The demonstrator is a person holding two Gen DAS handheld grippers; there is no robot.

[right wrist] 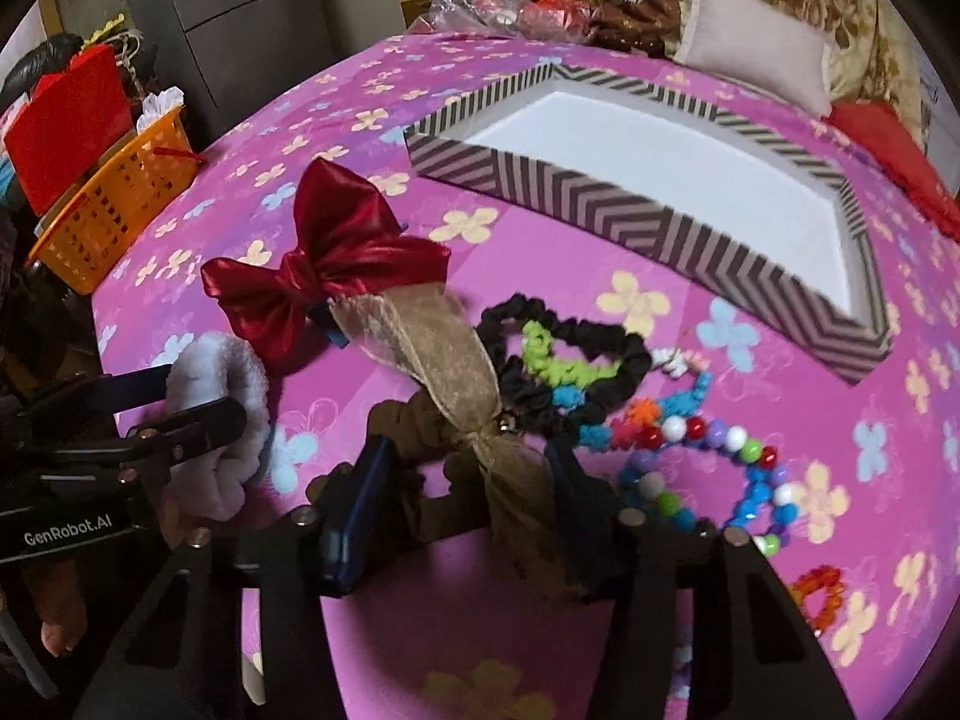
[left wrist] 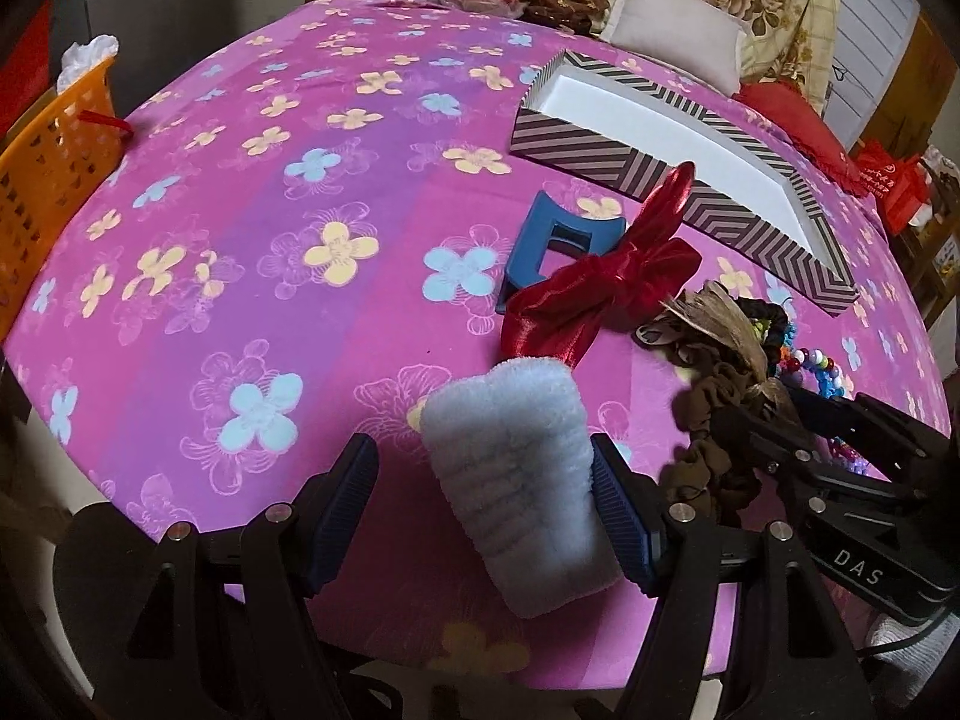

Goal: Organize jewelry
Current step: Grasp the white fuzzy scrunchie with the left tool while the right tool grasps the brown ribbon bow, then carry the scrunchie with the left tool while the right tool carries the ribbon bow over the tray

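Observation:
My left gripper (left wrist: 483,474) is open around a fluffy pale blue hair band (left wrist: 516,480); its right pad touches the band, the left pad stands apart. My right gripper (right wrist: 465,480) is open around a brown scrunchie with a gauze bow (right wrist: 456,384); it also shows in the left wrist view (left wrist: 714,360). A red satin bow (right wrist: 324,276) lies over a blue claw clip (left wrist: 558,240). A black scrunchie (right wrist: 540,360), a colourful bead bracelet (right wrist: 708,468) and pompom bands lie close by. An empty striped box (right wrist: 600,204) sits beyond them.
An orange basket (left wrist: 54,168) stands at the left table edge. Plastic bags, cloth and a pillow (right wrist: 756,54) crowd the far edge. A red cushion (left wrist: 798,120) lies behind the box. An orange bead piece (right wrist: 822,594) lies near the right edge.

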